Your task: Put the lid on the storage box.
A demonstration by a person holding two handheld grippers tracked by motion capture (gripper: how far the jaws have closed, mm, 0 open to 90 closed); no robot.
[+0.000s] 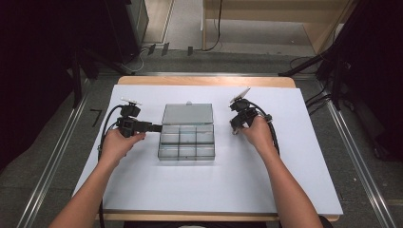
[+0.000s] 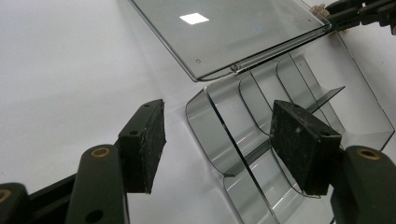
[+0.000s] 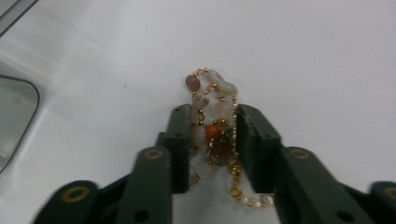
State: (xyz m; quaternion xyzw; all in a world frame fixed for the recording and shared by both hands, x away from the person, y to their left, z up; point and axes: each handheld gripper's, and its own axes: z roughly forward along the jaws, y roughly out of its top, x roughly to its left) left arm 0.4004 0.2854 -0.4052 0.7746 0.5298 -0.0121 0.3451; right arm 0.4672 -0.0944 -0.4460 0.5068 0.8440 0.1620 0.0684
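High view: a clear compartment box (image 1: 186,141) sits mid-table on the white sheet (image 1: 142,185), its lid (image 1: 187,114) folded open away from the person. The left gripper (image 1: 157,127) lies level at the box's left edge, held by the left hand (image 1: 116,145). The right gripper (image 1: 236,126) is well to the right of the box, pointing down at the table, in the right hand (image 1: 259,133).

Left gripper view: jaws stand wide apart, one on each side of the box's near corner wall (image 2: 205,121); the pads do not press on it. The curved dividers (image 2: 252,93) and the open lid (image 2: 233,32) lie beyond.

Right gripper view: jaws drawn close together around a beaded bracelet (image 3: 212,126), pale and amber beads on a gold chain, bunched between the pads on the sheet. Pads appear to touch the beads on both sides. A box corner (image 3: 16,116) shows at the left edge.
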